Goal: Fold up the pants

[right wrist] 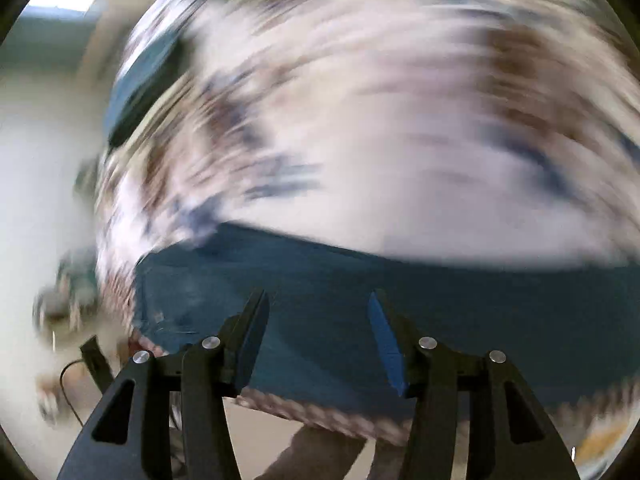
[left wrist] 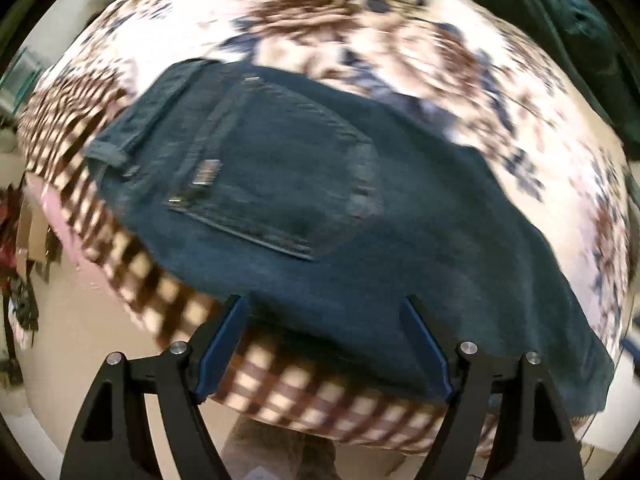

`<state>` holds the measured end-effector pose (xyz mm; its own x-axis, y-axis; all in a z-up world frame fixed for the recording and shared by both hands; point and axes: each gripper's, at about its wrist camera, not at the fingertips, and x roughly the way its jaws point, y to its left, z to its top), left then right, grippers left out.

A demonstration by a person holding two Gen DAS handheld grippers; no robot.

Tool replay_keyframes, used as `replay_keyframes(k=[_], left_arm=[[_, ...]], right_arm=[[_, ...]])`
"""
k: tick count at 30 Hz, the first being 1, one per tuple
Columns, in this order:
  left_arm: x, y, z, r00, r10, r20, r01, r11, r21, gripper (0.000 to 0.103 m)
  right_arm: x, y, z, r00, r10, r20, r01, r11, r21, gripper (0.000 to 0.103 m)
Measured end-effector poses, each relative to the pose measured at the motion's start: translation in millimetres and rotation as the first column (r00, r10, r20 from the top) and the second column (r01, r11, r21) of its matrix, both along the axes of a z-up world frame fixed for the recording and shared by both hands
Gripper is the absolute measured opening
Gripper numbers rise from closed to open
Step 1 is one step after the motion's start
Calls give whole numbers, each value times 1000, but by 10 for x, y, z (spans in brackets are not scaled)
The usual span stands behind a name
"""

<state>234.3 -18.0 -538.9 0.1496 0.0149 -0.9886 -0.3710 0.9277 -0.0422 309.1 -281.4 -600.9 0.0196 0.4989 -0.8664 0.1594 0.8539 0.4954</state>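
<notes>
Bed cover: a pale spread with brown and blue flowers fills most of both views; its near border is a brown-and-cream check that hangs over the bed's edge. It is badly motion-blurred in the right wrist view.

Pants: dark blue jeans lie flat on the bed cover, close to the checked border. In the left wrist view the seat is up, with a back pocket and the waistband toward the upper left, and the cloth runs down to the lower right. In the right wrist view a broad blue band of denim crosses the lower part of the frame, and its left edge looks frayed.

Dark green cloth: a bunched dark mass at the upper right of the left wrist view, on the bed beyond the pants; what it is cannot be told.

Left hand-held gripper: fingers spread wide, nothing between them, the tips over the near edge of the pants.

Right hand-held gripper: fingers parted, nothing held, the tips over the denim near the checked border.

Floor: pale, with blurred clutter at the far left.
</notes>
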Motion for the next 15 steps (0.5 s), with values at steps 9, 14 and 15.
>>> replay_keyframes(k=[9, 14, 15], left_arm=[[-67, 598, -108, 994, 106, -37, -107, 994, -36, 77], [-131, 801, -177, 988, 143, -56, -146, 988, -53, 77], [-138, 835, -187, 987, 151, -59, -155, 987, -54, 77]], right_arm=[[930, 1554, -962, 932, 309, -190, -324, 944, -53, 5], [1065, 1468, -665, 970, 235, -69, -244, 952, -185, 3], [1087, 1412, -666, 977, 204, -63, -213, 959, -187, 2]])
